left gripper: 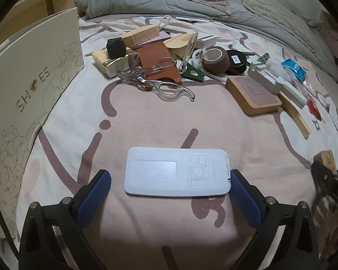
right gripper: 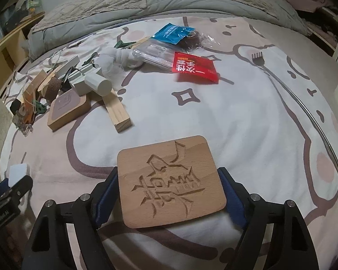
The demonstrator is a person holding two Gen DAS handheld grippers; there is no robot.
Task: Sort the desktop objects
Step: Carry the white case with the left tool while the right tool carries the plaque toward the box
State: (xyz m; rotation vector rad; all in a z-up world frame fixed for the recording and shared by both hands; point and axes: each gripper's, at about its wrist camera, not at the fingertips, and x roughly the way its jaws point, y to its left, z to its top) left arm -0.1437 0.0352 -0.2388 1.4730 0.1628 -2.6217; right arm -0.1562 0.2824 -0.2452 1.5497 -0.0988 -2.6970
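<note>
Beech-coloured and carved, the plaque [right gripper: 172, 183] sits square between the right gripper [right gripper: 169, 193] fingers, both blue pads right at its side edges, though whether they truly press it I cannot tell. Its far edge points out over open bedsheet [right gripper: 247, 117], plenty of clear cloth ahead and to the right, up to the back scratcher [right gripper: 281, 81] curving along the right. Carved characters cover the plaque's face, upside down from here and not readable. Ahead lies a red packet [right gripper: 195, 68] with white Chinese print, and beyond it a blue packet [right gripper: 172, 32].

Over on the left gripper [left gripper: 170, 183], jaws stand apart around a white case [left gripper: 176, 172] lying flat on the sheet; the right pad is at its short end, the left pad clear of it. Bare pink cloth runs ahead of it up to the scissors [left gripper: 160, 83] and the pile of oddments [left gripper: 146, 49]. Hard on the left stands a box [left gripper: 33, 85] printed "SHOES", walling off that side.

Only the left view shows that lettering and the scissors clearly; only the right view shows the back scratcher. Each camera catches the other gripper at its edge.
</note>
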